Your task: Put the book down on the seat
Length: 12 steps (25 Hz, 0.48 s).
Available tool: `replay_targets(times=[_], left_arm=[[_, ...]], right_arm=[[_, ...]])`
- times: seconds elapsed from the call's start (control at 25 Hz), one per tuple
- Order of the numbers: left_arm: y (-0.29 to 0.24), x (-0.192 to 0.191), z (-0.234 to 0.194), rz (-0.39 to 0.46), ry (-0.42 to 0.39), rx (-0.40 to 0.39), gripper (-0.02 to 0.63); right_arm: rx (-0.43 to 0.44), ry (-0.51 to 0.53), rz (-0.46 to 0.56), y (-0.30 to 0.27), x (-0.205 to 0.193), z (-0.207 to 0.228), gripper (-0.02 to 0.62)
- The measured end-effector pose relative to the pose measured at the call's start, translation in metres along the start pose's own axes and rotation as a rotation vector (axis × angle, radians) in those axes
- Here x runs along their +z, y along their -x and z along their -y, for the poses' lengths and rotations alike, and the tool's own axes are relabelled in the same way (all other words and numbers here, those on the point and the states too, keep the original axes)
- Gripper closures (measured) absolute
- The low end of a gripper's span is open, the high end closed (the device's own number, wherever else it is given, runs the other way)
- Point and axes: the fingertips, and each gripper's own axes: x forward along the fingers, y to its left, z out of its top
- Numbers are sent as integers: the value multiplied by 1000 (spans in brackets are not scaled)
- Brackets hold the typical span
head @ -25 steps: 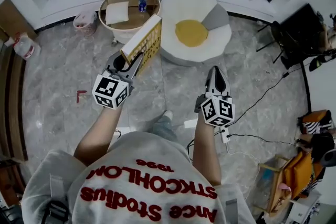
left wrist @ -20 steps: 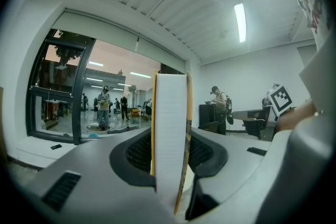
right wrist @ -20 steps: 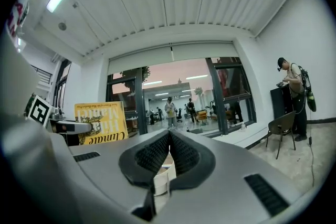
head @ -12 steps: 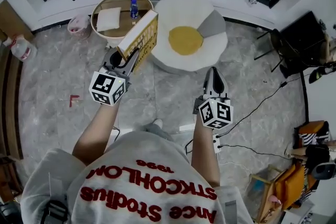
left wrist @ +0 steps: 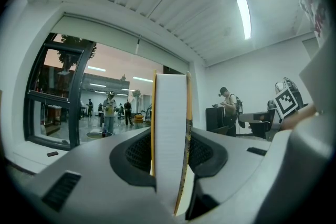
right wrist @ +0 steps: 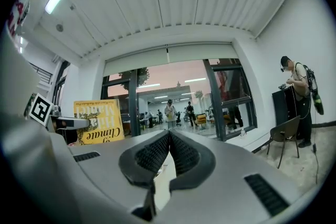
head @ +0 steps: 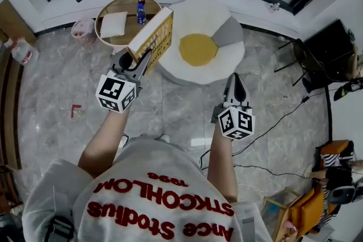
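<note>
A yellow book [head: 152,38] stands on edge in my left gripper [head: 136,60], which is shut on its lower end. In the left gripper view its white page block [left wrist: 170,134] fills the gap between both pads. The seat [head: 201,45] is a white egg-shaped pouffe with a yellow round cushion [head: 198,49] and a grey wedge, just right of the book and beyond it. My right gripper [head: 235,86] hangs shut and empty over the floor, short of the seat. From the right gripper view the book's cover [right wrist: 98,121] shows at the left.
A round low table [head: 121,20] with a white cloth and a bottle [head: 140,7] stands left of the seat. A pink bin [head: 83,29] sits beside it. A dark chair [head: 315,51] and cables lie at the right. A person [right wrist: 296,97] stands by a cabinet.
The seat and table have drifted left and slightly up in the head view as I stepped. The left gripper still holds the book the same way; the right gripper has shifted slightly lower.
</note>
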Motion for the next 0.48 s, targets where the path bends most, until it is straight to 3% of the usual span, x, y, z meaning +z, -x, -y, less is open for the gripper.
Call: replay_targets(times=[0.48], left_arm=[[-24, -7, 7, -13, 7, 6, 460]], right_arm=[[12, -20, -4, -19, -3, 22, 571]])
